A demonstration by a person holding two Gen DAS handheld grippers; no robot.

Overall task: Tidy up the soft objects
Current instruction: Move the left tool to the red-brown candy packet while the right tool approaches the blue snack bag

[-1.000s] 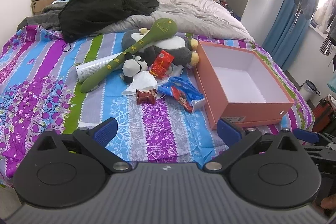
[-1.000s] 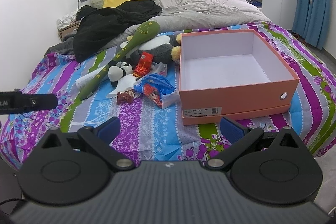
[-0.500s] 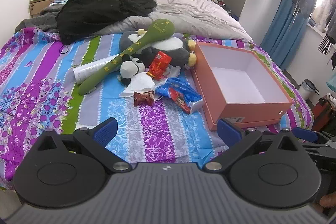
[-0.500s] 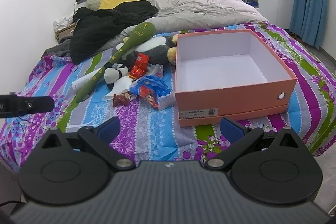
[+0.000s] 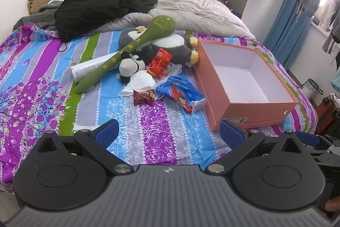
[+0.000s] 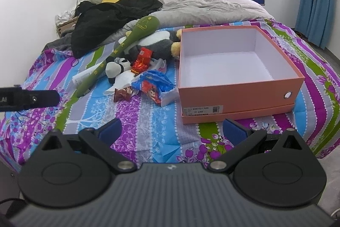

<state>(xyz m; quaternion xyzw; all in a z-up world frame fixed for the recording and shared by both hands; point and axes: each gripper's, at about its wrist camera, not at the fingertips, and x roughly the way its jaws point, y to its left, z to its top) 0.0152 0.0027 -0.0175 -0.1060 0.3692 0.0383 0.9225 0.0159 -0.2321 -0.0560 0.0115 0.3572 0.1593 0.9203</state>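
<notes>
An open, empty orange box (image 5: pixel 244 80) (image 6: pixel 231 69) sits on the bed's right side. Left of it lies a heap: a large grey penguin plush (image 5: pixel 167 46) (image 6: pixel 157 42), a long green plush mallet (image 5: pixel 127 50) (image 6: pixel 125 42), a small panda plush (image 5: pixel 129 66) (image 6: pixel 116 67), a red snack pack (image 5: pixel 159 61) (image 6: pixel 142 61), a blue snack bag (image 5: pixel 182 93) (image 6: pixel 155 84), a small dark red packet (image 5: pixel 143 97) (image 6: pixel 122 94) and a white tube (image 5: pixel 91 67). My left gripper (image 5: pixel 167 134) and right gripper (image 6: pixel 172 131) are both open and empty, over the bed's near edge.
A striped purple and blue sheet (image 5: pixel 42 78) covers the bed. A black garment (image 5: pixel 95 5) and a grey duvet (image 5: pixel 201 12) lie at the far end. Blue curtains (image 5: pixel 291 18) hang right. The left gripper's finger (image 6: pixel 27 97) juts in at the right view's left edge.
Both grippers have drawn back and risen slightly, so the heap and box look a little farther away. Nothing on the bed has moved.
</notes>
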